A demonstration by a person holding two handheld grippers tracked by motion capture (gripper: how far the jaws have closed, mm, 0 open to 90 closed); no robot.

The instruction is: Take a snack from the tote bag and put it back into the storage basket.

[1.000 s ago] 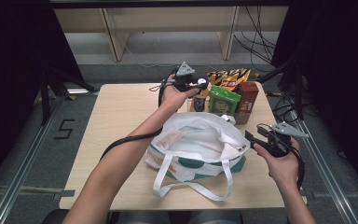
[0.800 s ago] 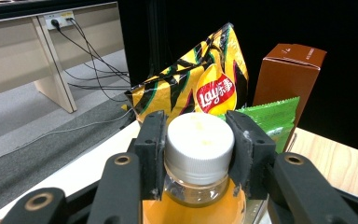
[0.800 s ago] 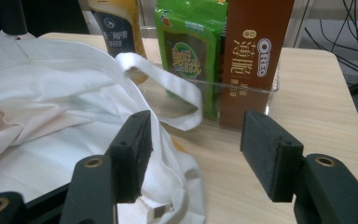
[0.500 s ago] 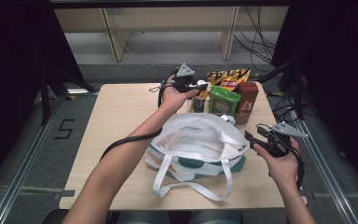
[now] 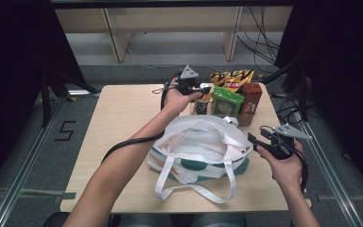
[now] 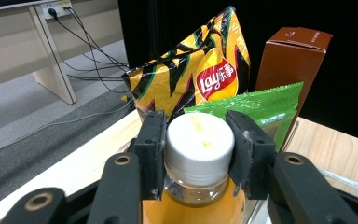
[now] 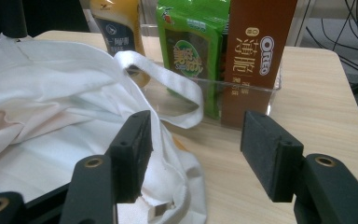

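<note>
Nothing has moved since the earlier frame: the left gripper [image 6: 198, 154] stays clamped on the juice bottle's [image 6: 196, 196] cap among the snacks, the right gripper [image 7: 193, 154] open beside the white bag [image 5: 203, 142], so packing is paused

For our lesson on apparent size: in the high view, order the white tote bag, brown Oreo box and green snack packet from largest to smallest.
1. white tote bag
2. and 3. brown Oreo box and green snack packet: they look alike in size, so unranked.
</note>
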